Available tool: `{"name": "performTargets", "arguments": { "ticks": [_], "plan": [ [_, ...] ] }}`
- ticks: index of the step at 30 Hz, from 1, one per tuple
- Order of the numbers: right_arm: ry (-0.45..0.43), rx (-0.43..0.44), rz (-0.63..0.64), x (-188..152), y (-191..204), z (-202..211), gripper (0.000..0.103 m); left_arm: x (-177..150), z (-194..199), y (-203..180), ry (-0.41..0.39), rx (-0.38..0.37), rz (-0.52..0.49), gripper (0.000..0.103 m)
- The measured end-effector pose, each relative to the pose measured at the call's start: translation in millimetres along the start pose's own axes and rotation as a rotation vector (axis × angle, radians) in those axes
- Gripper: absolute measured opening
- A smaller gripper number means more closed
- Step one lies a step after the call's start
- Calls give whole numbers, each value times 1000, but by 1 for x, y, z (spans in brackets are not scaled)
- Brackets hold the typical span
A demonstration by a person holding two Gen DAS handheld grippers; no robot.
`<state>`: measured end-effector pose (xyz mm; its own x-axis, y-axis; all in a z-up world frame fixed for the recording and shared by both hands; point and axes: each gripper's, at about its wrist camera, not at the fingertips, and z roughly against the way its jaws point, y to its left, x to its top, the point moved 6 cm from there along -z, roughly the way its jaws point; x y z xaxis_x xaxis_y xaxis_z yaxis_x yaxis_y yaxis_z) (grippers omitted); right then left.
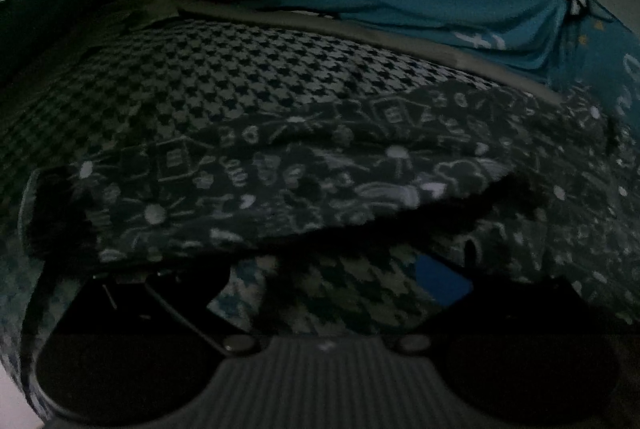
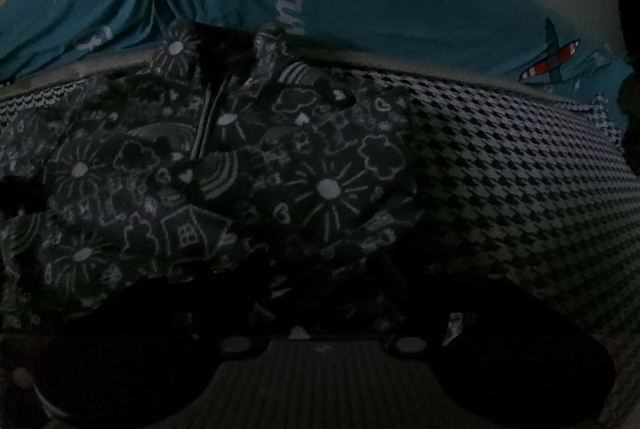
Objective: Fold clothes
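Ribbed grey housing w/ two dark round lobes fills near edge of both wrist views. Left tool (image 1: 340,269): fingers almost fully lost in shadow under a raised fold of cloth; blue patch (image 1: 442,283) shows just right of centre; open or closed, cannot tell. Right tool (image 2: 320,293): fingers black against dark cloth, tips buried in folds; grip or gap, cannot tell. Task item: dark garment (image 2: 192,181), white doodle print (flowers, clouds, houses, rainbows), lying rumpled on houndstooth cover (image 2: 520,165); sits centre-left in right view, across the middle & right in left view, w/ its near edge lifted over left tool. Far side: pale piping strip (image 1: 400,39) along edge of cover, then teal printed sheet (image 2: 380,9) w/ white script lettering, star, red shape, plane motif. Lighting v. dim throughout; detail near both tools unreadable.
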<state>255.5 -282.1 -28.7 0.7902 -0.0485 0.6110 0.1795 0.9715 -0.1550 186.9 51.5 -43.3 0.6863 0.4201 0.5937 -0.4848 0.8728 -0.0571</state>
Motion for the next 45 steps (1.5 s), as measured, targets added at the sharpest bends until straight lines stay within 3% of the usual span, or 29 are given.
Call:
{"name": "performTargets", "arguments": {
  "ticks": [11, 20, 28, 40, 43, 45],
  "plan": [
    [-11, 50, -15, 4, 4, 4, 64, 7, -1, 49, -30, 134, 126, 103],
    [-84, 18, -11, 11, 7, 9, 67, 17, 13, 122, -83, 211, 306, 103],
    [-68, 21, 11, 6, 14, 4, 67, 11, 21, 178, -92, 286, 437, 103],
    [-36, 32, 18, 3, 17, -3, 68, 5, 4, 198, -55, 302, 451, 103],
    [-33, 33, 17, 3, 17, -4, 68, 8, 4, 188, -71, 275, 428, 92],
    [-34, 32, 19, 3, 18, -4, 68, 11, 5, 180, -84, 245, 410, 74]
  ]
}}
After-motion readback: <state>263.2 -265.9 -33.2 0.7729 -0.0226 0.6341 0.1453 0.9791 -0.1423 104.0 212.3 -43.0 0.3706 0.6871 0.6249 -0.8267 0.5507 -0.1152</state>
